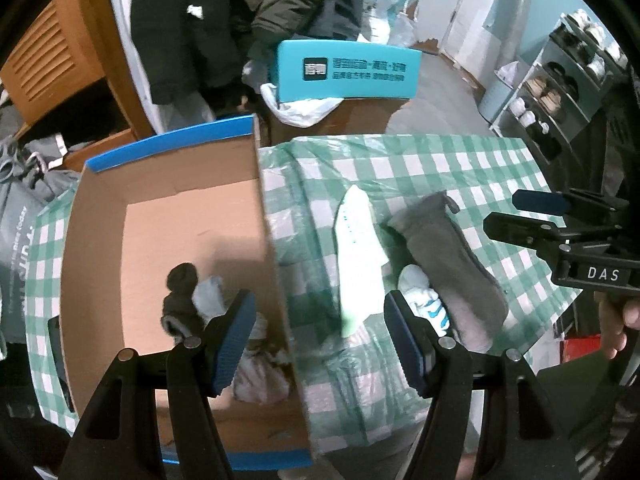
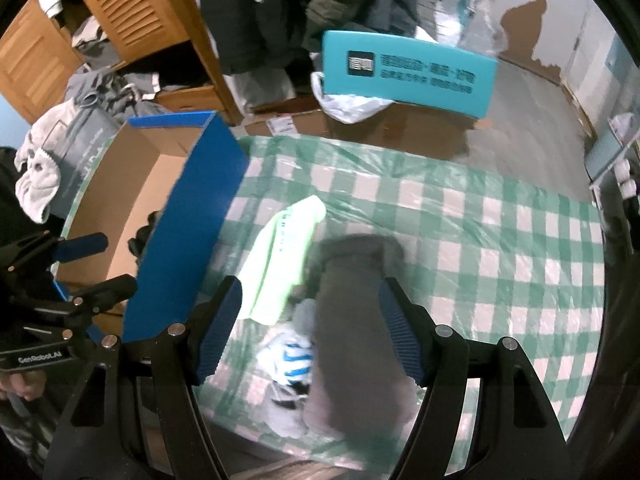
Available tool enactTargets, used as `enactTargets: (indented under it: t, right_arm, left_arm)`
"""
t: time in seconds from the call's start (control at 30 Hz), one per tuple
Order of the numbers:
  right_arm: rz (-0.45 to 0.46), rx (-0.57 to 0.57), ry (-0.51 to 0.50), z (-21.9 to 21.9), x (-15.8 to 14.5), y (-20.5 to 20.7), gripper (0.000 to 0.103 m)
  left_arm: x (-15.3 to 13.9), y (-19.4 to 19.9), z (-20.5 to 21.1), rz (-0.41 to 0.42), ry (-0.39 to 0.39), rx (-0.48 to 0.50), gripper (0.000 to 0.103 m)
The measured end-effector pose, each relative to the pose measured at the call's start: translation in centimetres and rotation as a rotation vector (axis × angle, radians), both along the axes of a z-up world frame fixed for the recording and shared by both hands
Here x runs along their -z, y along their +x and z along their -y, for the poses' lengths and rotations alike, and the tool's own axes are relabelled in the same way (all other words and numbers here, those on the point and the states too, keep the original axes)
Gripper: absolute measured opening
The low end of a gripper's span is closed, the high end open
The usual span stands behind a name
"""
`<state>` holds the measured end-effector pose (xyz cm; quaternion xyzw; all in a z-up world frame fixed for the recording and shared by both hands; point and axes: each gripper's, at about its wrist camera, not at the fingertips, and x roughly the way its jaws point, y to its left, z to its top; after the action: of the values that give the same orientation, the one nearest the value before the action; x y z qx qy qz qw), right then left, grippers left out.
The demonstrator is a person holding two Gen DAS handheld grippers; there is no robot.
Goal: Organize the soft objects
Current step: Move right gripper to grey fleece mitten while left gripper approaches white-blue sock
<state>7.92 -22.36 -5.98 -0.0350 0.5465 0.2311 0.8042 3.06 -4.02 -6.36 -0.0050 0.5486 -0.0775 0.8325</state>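
An open cardboard box (image 1: 168, 216) with blue edges stands on the left of the checked table; it also shows in the right wrist view (image 2: 188, 208). A dark sock (image 1: 180, 300) and pale grey socks (image 1: 260, 376) lie inside it. On the cloth lie a white-green sock (image 1: 358, 256), a grey sock (image 1: 448, 264) and a white-blue striped sock (image 1: 424, 300). My left gripper (image 1: 320, 340) is open and empty, straddling the box's right wall. My right gripper (image 2: 310, 336) is open and empty above the grey sock (image 2: 356, 332) and the striped sock (image 2: 294, 356). It also shows in the left view (image 1: 532, 212).
The green checked cloth (image 2: 500, 240) covers the table. Behind it stand a teal box (image 1: 348, 70) on cardboard cartons, hanging dark coats (image 1: 240, 16), a wooden louvred cabinet (image 2: 132, 12) and a shoe rack (image 1: 560, 92) at the right.
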Motion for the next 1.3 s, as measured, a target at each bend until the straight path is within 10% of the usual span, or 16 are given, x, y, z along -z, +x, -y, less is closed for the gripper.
enactTargets:
  t: [1.3]
  right_arm:
    - [-0.143, 0.064, -0.051, 2.5, 8.2, 2.2, 0.072]
  left_arm:
    - [7.1, 3.9, 6.0, -0.161, -0.016, 0.081, 0.068]
